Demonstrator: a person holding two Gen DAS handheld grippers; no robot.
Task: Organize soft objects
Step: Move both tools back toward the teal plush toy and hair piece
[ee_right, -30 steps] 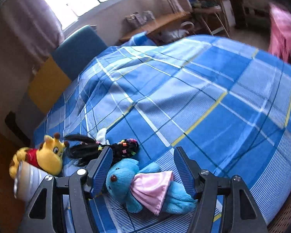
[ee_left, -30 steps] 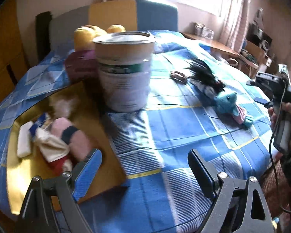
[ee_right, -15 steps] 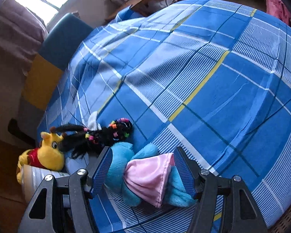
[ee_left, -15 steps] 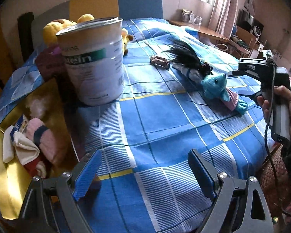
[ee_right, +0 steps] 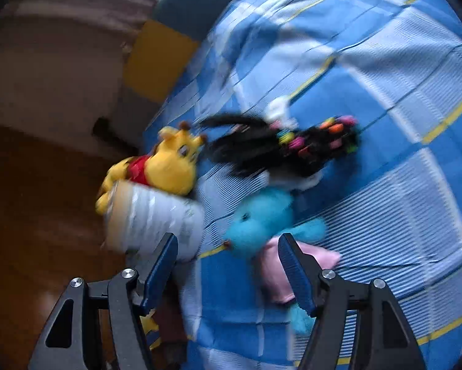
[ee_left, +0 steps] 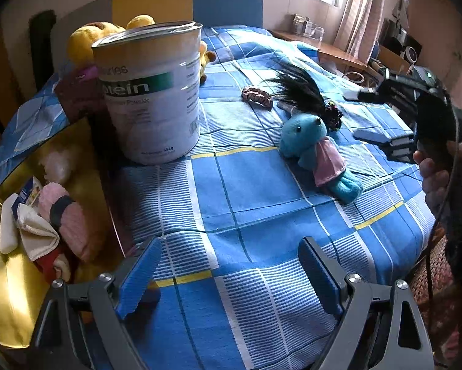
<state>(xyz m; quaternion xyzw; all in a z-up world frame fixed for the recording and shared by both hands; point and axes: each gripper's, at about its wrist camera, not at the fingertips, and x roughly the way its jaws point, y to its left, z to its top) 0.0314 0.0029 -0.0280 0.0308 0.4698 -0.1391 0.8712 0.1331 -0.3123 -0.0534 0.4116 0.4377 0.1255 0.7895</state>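
Plush blue toy in pink dress (ee_left: 319, 151) lies on the checked blue bedcover (ee_left: 261, 203), light and squashy; best held at its body. Right gripper (ee_right: 228, 274), jaws just widening, holds nothing; left gripper (ee_left: 228, 274) is wide, empty

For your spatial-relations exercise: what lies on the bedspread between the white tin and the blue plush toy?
Nothing: in the left wrist view, only bare checked bedspread separates the white tin from the blue plush toy.
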